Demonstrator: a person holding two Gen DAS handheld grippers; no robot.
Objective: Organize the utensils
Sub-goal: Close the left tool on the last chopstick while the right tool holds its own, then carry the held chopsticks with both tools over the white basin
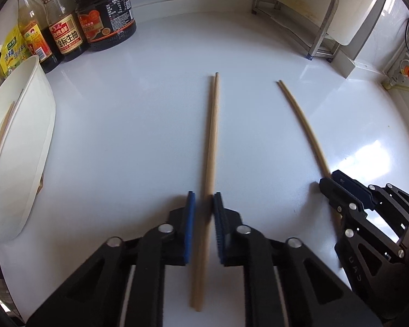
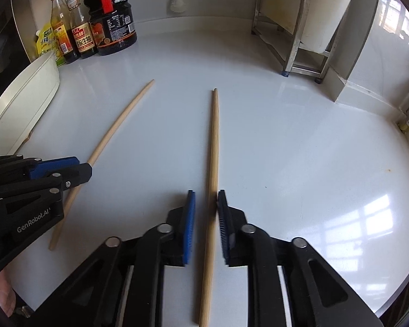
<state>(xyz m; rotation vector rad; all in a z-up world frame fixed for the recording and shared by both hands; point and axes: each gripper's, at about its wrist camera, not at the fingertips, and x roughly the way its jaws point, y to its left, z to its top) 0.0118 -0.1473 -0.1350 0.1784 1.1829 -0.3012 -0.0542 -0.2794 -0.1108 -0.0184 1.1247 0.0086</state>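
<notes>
Two pairs of wooden chopsticks are over the white counter. My left gripper [image 1: 204,199] straddles one pair [image 1: 211,136]; its jaws are nearly closed, the right pad touching, a small gap on the left. My right gripper [image 2: 206,197] straddles the other pair [image 2: 214,147] the same way. The right gripper also shows in the left wrist view [image 1: 338,182] around its chopsticks [image 1: 300,117]. The left gripper shows in the right wrist view [image 2: 79,169] with its chopsticks [image 2: 117,125]. A white rectangular container [image 1: 19,141] at the left holds chopsticks.
Sauce and oil bottles [image 1: 76,19] stand at the back left. A metal rack [image 2: 294,27] with a white board stands at the back right. The white counter [image 2: 313,150] ends at a wall behind and a raised ledge on the right.
</notes>
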